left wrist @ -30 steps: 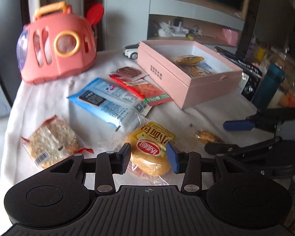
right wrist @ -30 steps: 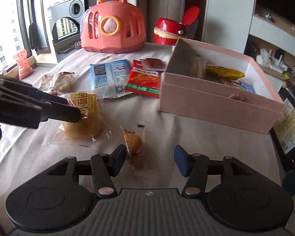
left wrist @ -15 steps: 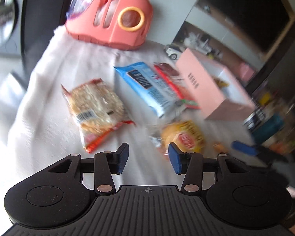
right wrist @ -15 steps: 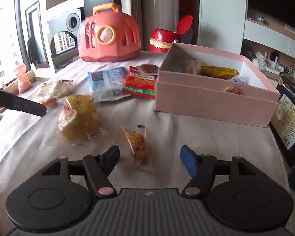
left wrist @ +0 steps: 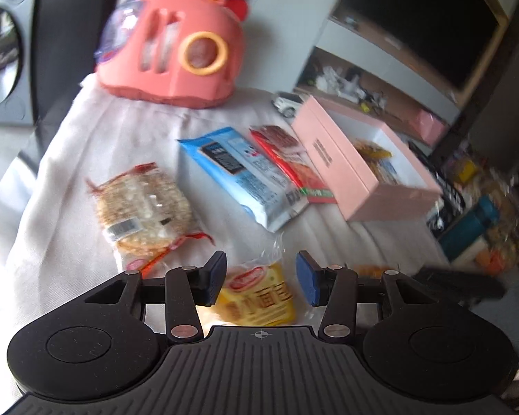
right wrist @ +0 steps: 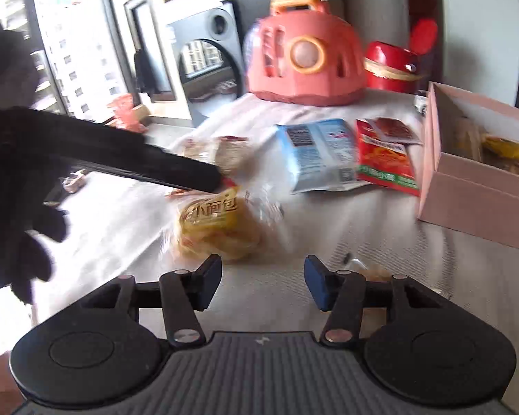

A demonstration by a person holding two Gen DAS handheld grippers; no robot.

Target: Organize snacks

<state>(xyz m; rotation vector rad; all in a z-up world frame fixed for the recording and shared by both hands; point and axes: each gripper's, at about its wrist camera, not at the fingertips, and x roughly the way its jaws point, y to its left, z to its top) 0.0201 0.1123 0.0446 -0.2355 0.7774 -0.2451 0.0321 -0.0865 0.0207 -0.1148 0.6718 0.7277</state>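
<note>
Bread packet (left wrist: 257, 294) lies between the open left hand-held gripper's (left wrist: 261, 278) fingers.

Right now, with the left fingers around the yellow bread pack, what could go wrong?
1. The left gripper is open with the yellow bread pack between its fingers; closing hard would likely squash the soft bun or catch only loose clear wrapper, so it may slip.
2. The rice cracker pack lies just beside the left finger and could get nudged.
3. The small orange snack sits half hidden behind the right gripper, easily missed or crushed.
</note>
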